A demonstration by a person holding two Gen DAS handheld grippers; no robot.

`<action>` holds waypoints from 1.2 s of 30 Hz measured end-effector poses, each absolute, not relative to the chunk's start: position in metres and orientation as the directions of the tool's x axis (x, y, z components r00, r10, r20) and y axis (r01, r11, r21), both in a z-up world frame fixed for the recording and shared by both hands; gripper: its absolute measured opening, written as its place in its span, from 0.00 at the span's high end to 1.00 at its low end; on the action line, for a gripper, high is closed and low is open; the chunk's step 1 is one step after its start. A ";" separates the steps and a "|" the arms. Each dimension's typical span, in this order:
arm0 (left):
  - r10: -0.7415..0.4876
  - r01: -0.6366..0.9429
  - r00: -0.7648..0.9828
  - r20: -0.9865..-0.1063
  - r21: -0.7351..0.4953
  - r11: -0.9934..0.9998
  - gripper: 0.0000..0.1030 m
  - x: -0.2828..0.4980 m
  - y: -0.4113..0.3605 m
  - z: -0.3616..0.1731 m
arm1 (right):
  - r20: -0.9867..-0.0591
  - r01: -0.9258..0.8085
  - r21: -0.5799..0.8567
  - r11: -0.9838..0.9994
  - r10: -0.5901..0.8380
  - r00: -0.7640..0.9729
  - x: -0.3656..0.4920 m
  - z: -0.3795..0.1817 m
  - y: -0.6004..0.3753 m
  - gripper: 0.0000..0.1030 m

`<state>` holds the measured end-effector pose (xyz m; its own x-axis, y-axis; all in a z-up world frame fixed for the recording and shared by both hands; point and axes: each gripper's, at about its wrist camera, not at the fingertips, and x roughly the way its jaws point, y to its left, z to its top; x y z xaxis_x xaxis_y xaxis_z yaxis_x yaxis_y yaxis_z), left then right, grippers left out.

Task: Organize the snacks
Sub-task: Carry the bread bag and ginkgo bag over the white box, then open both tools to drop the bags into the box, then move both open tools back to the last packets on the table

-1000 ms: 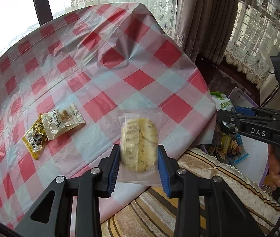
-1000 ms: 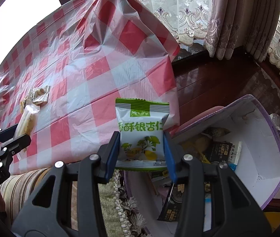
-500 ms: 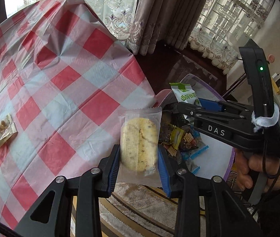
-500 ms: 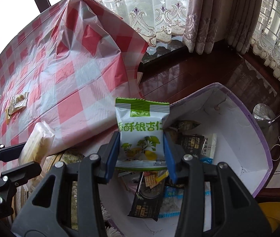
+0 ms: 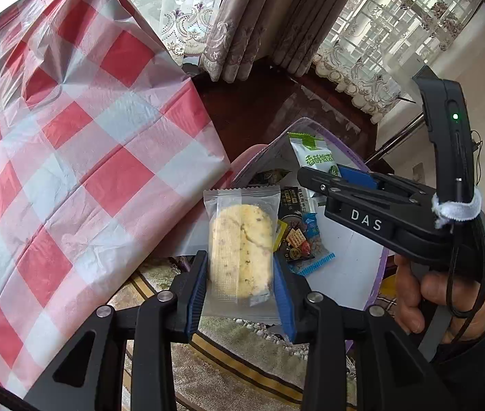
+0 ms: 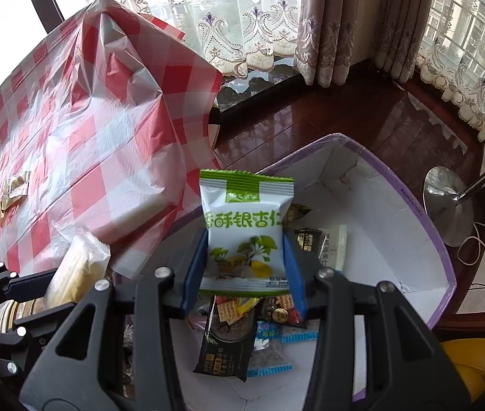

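My left gripper [image 5: 240, 287] is shut on a clear-wrapped yellow cake [image 5: 241, 250] and holds it at the near-left rim of the white, purple-edged box [image 5: 355, 267]. My right gripper [image 6: 244, 270] is shut on a green-and-white snack packet [image 6: 245, 229], held above the open box [image 6: 379, 239]. The right gripper and its packet [image 5: 312, 154] also show in the left wrist view, over the box. The left gripper and the cake [image 6: 78, 270] show at the lower left of the right wrist view. Several snack packets [image 6: 239, 328] lie in the box.
The table with a red-and-white checked cloth [image 5: 71, 144] is on the left, with two small packets [image 6: 14, 190] on it. A patterned cushion [image 5: 228, 370] lies below the grippers. A lamp base [image 6: 447, 202] and cable stand on the dark wood floor beyond the box.
Both grippers have swung right, away from the table and over the box, each still holding its snack. The box interior now fills more of both views.
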<state>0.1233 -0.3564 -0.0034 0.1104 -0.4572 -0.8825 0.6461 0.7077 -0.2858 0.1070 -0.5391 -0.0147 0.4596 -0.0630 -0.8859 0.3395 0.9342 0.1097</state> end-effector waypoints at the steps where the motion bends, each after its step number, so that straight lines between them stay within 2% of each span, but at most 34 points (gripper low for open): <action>1: -0.457 0.646 0.110 -0.883 -0.286 0.708 0.64 0.123 -0.357 -0.003 | -0.886 0.342 0.110 0.933 -0.064 0.460 0.107 -0.015 -0.540 0.54; 6: -0.469 0.647 0.085 -0.879 -0.310 0.697 0.64 0.122 -0.363 -0.004 | -0.883 0.350 0.105 0.931 -0.074 0.463 0.105 -0.012 -0.542 0.54; 9: -0.492 0.646 0.057 -0.869 -0.343 0.681 0.60 0.121 -0.365 -0.004 | -0.884 0.352 0.095 0.931 -0.084 0.461 0.105 -0.010 -0.543 0.54; 11: -0.494 0.645 0.057 -0.868 -0.345 0.681 0.57 0.121 -0.365 -0.005 | -0.885 0.356 0.085 0.931 -0.094 0.456 0.105 -0.009 -0.543 0.50; 13: -0.491 0.639 0.059 -0.869 -0.345 0.688 0.56 0.122 -0.363 -0.005 | -0.883 0.359 0.075 0.930 -0.105 0.458 0.106 -0.007 -0.542 0.41; 17: -0.493 0.621 0.077 -0.867 -0.345 0.703 0.56 0.125 -0.357 -0.003 | -0.881 0.355 0.062 0.933 -0.116 0.459 0.107 -0.003 -0.539 0.39; 28: -0.499 0.549 0.183 -0.847 -0.333 0.767 0.56 0.145 -0.312 0.011 | -0.870 0.311 0.044 0.949 -0.117 0.479 0.120 0.016 -0.502 0.35; 36: -0.465 0.416 0.315 -0.827 -0.321 0.851 0.56 0.184 -0.242 0.021 | -0.848 0.202 0.036 0.979 -0.077 0.524 0.150 0.038 -0.443 0.32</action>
